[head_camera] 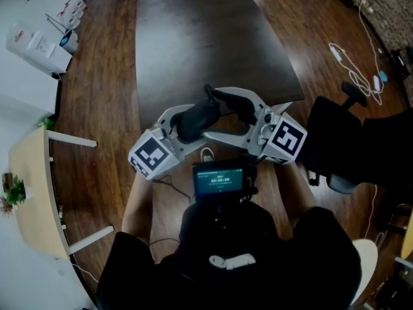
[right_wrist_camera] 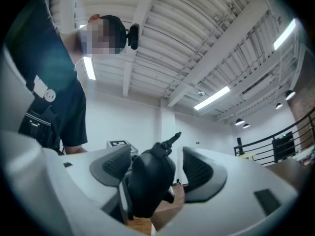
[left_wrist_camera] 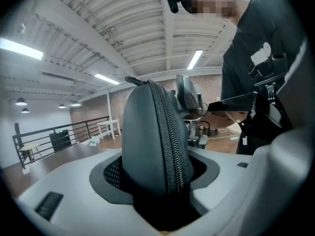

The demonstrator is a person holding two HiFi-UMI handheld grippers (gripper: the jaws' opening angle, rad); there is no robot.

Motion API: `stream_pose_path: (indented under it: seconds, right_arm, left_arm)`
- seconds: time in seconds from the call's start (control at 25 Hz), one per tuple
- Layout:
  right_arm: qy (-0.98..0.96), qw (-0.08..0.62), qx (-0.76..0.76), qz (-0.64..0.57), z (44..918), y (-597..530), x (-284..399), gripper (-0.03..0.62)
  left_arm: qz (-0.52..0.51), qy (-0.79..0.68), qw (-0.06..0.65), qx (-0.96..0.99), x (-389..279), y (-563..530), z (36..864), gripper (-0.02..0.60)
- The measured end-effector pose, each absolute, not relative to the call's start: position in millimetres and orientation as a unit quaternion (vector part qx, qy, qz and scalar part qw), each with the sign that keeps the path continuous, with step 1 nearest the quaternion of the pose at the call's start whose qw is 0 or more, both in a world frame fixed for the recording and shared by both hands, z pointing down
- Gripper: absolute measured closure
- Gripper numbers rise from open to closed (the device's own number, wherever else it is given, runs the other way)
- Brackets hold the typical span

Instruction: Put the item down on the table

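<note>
A dark zippered case [head_camera: 193,123] hangs just over the near edge of the dark table [head_camera: 213,37] in the head view. My left gripper [head_camera: 188,126] reaches in from the left and is shut on the case [left_wrist_camera: 152,141], which stands upright between its two pads with the zip facing the camera. My right gripper [head_camera: 222,118] comes from the right with its jaws wide apart. In the right gripper view the case [right_wrist_camera: 147,181] sits between the pads [right_wrist_camera: 202,173] near the left one, with a clear gap to the right one.
A black office chair [head_camera: 348,147] stands right of me. A white cable [head_camera: 352,63] lies on the wood floor at the far right. A light table [head_camera: 32,192] with a small plant [head_camera: 13,189] is at the left. A lit screen [head_camera: 219,179] hangs at my chest.
</note>
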State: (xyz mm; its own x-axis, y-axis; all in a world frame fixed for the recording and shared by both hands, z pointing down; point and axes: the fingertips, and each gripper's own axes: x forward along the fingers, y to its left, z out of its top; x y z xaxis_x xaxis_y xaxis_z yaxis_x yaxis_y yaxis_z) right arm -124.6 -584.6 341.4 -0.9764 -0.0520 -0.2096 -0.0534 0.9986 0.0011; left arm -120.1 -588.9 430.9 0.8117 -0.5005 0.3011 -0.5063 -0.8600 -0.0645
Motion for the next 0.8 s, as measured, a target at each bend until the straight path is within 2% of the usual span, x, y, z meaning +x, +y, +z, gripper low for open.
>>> stream_pose_path:
  seconds: [0.12,0.2,0.32,0.6,0.8]
  right_arm:
    - [0.995,0.088,0.024,0.044,342,-603,-149,0.241]
    - [0.993,0.088,0.038,0.074,341,-615,-160,0.279]
    - [0.992,0.099,0.028,0.072,339,-641,-169,0.293]
    - [0.991,0.125,-0.003,0.041,337,-694,-185,0.304]
    - [0.985,0.159,-0.065,-0.029,336,-736,-188,0.306]
  left_arm:
    - [0.173,-0.185,0.022,0.967,-123,-608,437,0.299]
    - [0.164,-0.154,0.030,0.974,-128,-623,435,0.299]
    - [0.142,-0.143,0.045,0.978,-139,-647,430,0.299]
    - [0.091,-0.149,0.048,0.983,-156,-695,428,0.290]
    - [0.026,-0.234,0.005,0.972,-189,-730,415,0.290]
